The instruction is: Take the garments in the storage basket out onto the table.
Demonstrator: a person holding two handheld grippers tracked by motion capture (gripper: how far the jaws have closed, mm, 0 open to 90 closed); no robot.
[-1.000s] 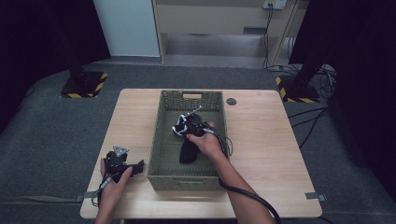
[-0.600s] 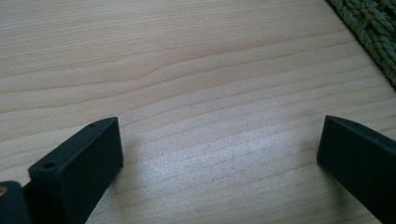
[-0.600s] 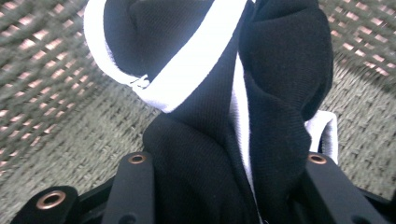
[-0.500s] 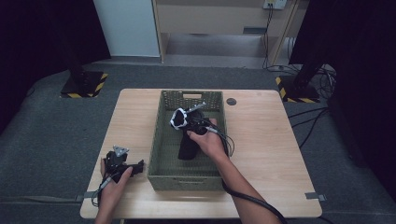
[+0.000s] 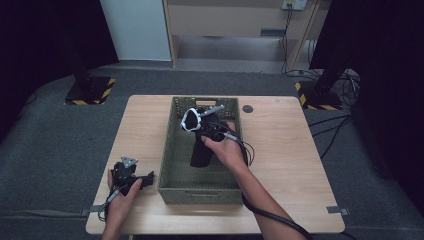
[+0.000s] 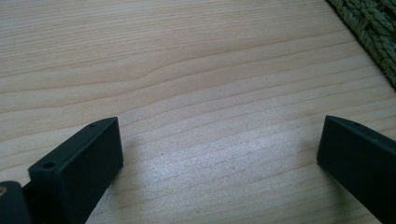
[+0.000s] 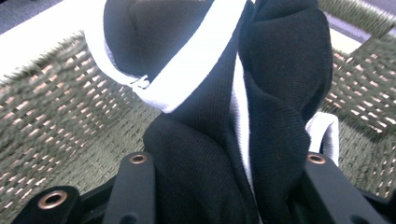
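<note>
A black garment with white trim (image 5: 200,151) hangs over the inside of a green woven basket (image 5: 169,150) in the middle of the wooden table (image 5: 290,165). My right gripper (image 5: 206,126) is shut on it and holds it up above the basket floor. In the right gripper view the cloth (image 7: 261,84) is bunched between the jaws of the right gripper (image 7: 224,186), with basket weave (image 7: 56,116) behind it. My left gripper (image 5: 148,178) rests low on the table just left of the basket's near corner. It (image 6: 219,158) is open over bare wood, and the basket's edge (image 6: 373,32) sits off to its right.
A small dark round disc (image 5: 247,108) lies on the table beyond the basket's far right corner. Bare table stretches on both sides of the basket. Black stands with striped bases (image 5: 90,90) are on the floor behind.
My right gripper has lifted the garment and carried it toward the basket's far end. The left gripper has stayed put.
</note>
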